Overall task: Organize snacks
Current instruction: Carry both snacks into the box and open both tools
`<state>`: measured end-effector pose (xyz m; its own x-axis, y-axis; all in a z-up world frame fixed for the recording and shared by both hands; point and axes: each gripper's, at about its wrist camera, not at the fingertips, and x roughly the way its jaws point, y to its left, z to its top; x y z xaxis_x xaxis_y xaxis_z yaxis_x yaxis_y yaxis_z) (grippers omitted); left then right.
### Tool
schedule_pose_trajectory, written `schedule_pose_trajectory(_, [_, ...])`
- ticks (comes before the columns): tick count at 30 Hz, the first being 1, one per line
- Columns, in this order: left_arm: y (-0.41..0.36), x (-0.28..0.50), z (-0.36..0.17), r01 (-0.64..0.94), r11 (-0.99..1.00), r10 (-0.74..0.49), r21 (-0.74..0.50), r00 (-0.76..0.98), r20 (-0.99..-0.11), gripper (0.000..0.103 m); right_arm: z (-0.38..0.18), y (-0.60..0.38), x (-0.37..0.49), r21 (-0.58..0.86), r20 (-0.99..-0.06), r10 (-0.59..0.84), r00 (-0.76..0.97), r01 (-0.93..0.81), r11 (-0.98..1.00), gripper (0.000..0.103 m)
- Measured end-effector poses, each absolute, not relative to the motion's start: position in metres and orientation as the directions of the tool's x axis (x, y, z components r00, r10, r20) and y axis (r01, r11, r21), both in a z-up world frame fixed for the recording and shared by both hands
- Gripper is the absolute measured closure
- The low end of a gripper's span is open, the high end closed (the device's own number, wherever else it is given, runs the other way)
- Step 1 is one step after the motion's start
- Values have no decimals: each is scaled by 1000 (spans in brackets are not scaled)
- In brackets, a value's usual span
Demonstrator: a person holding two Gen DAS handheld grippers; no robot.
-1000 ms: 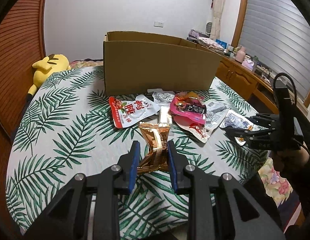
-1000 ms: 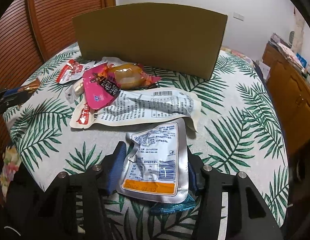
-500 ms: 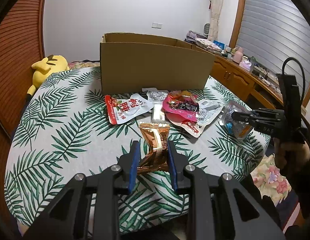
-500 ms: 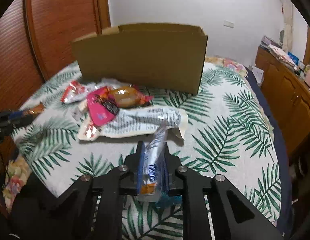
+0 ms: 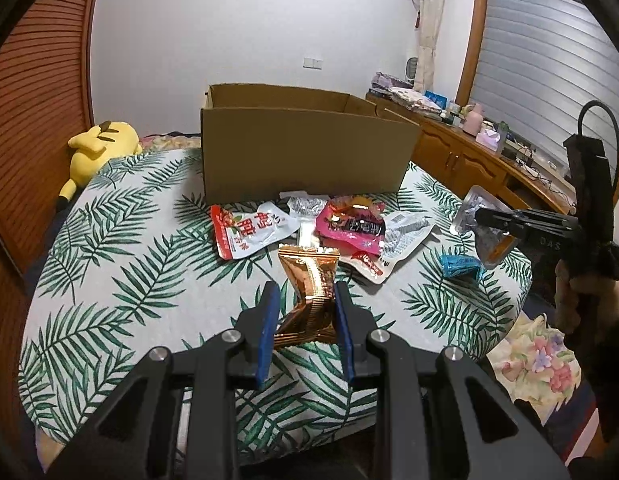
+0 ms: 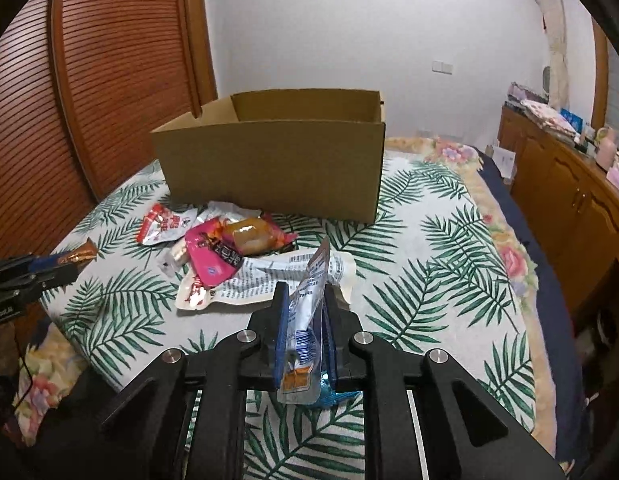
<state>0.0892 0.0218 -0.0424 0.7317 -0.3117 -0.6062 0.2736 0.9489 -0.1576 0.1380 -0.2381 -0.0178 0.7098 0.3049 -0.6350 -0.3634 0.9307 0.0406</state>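
Bed cover [image 5: 109, 264]: white with green palm leaves, spread flat under the box and all loose snacks.
Cardboard box [image 5: 305, 156]: open-topped, upright at the far middle of the cover, just behind the snack pile; inside hidden from view.
Plush toy [image 5: 97, 144]: yellow, lying at the far left edge of the bed, well apart from the snacks.
Snack pile: white printed pouch [image 6: 269, 276] lowest, pink packet [image 5: 351, 228] lying on it, red-and-white packet [image 5: 249, 232] just to its left in the left wrist view, all near the box front.
Left gripper [image 5: 305, 312]: blue pads pressed onto the gold packet [image 5: 309, 280], pinching its lower half; packet upright and twisted, raised off the cover.
Right gripper [image 6: 303, 320]: pads squeezed on the silver pouch [image 6: 309, 300], folded edge-on between them, raised clear of the cover.
Blue wrapper [image 5: 459, 266]: small, lying on the cover near its right edge, below the right gripper.
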Motion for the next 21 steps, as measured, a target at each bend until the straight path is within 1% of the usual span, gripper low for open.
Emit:
schedule_pose_trajectory(13, [19,122,-10,280,953,-295,-115,773,-562,78,21,-229,144,5,-578,325,749,-395,919,90])
schedule_pose_trajectory(21, [20,144,4,276,954,-294,-116,790,-539,78,38,-222,157,4,-548,354,758,-420,907,90])
